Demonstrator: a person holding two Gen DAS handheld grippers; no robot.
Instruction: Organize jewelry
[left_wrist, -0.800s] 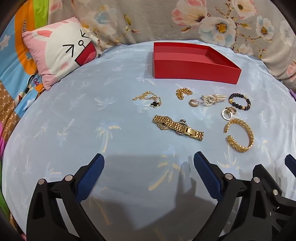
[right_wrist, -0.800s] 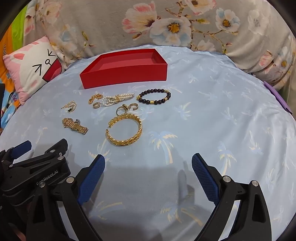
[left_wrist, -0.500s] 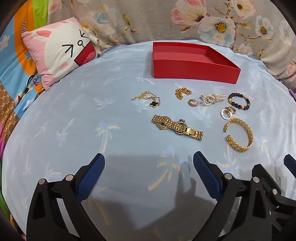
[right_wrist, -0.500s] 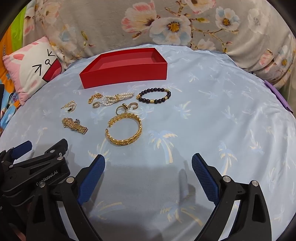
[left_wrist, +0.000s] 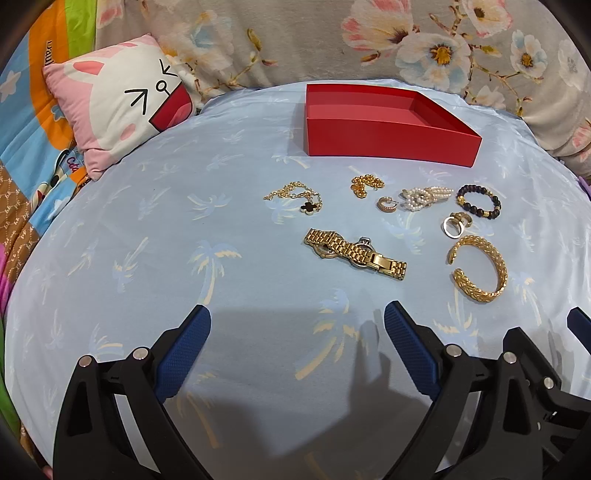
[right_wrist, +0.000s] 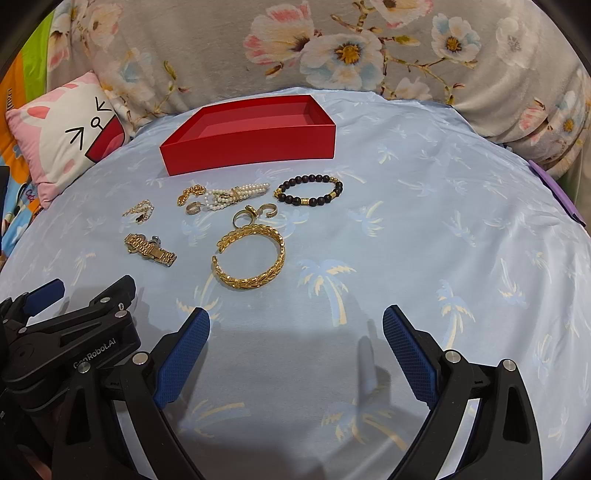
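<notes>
An empty red box (left_wrist: 388, 127) (right_wrist: 255, 142) stands at the back of the light blue cloth. In front of it lie a gold watch (left_wrist: 354, 254) (right_wrist: 149, 249), a gold cuff bangle (left_wrist: 478, 269) (right_wrist: 249, 258), a dark bead bracelet (left_wrist: 478, 201) (right_wrist: 308, 190), a pearl piece (left_wrist: 424, 195) (right_wrist: 232, 194), a gold chain with a black clover (left_wrist: 297, 195), a small gold chain (left_wrist: 364, 183) and rings (left_wrist: 456, 223) (right_wrist: 255, 214). My left gripper (left_wrist: 297, 350) and right gripper (right_wrist: 295, 350) are open and empty, nearer than the jewelry.
A pink and white bunny pillow (left_wrist: 118, 110) lies at the back left. A grey floral blanket (right_wrist: 332, 55) runs behind the box. My left gripper's body (right_wrist: 70, 332) shows at the right wrist view's lower left.
</notes>
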